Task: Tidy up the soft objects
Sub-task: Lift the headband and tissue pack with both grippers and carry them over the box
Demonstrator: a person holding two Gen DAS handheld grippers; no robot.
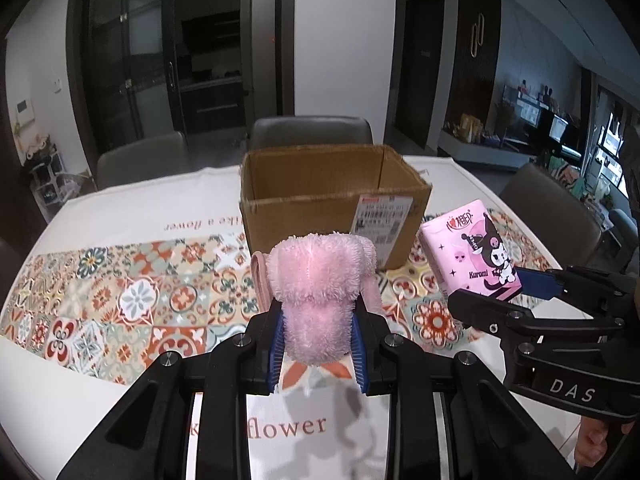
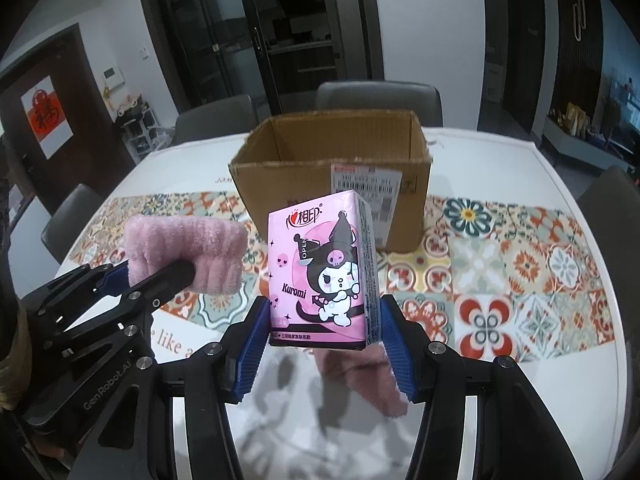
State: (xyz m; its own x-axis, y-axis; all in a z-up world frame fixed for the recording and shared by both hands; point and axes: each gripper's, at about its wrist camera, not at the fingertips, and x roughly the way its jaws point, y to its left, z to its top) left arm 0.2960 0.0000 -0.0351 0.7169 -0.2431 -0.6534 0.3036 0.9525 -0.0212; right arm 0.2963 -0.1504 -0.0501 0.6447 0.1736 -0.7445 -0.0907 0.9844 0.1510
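My left gripper (image 1: 318, 316) is shut on a pink fluffy cloth (image 1: 320, 268), held up off the table in front of an open cardboard box (image 1: 304, 216). In the right wrist view the same cloth (image 2: 184, 240) sticks out of the left gripper (image 2: 152, 276) at the left. My right gripper (image 2: 323, 308) is shut on a pink Kuromi tissue pack (image 2: 320, 248), upright between the blue pads (image 2: 250, 344). The pack (image 1: 468, 248) and right gripper (image 1: 496, 292) also show at the right of the left wrist view. The box (image 2: 280, 184) looks empty.
The white table (image 1: 120, 204) carries a tiled-pattern runner (image 2: 520, 264). A blurred pink fuzzy piece (image 2: 360, 380) lies on the table beneath the pack. Grey chairs (image 1: 312, 130) stand behind the table and another chair (image 1: 552, 204) at its right.
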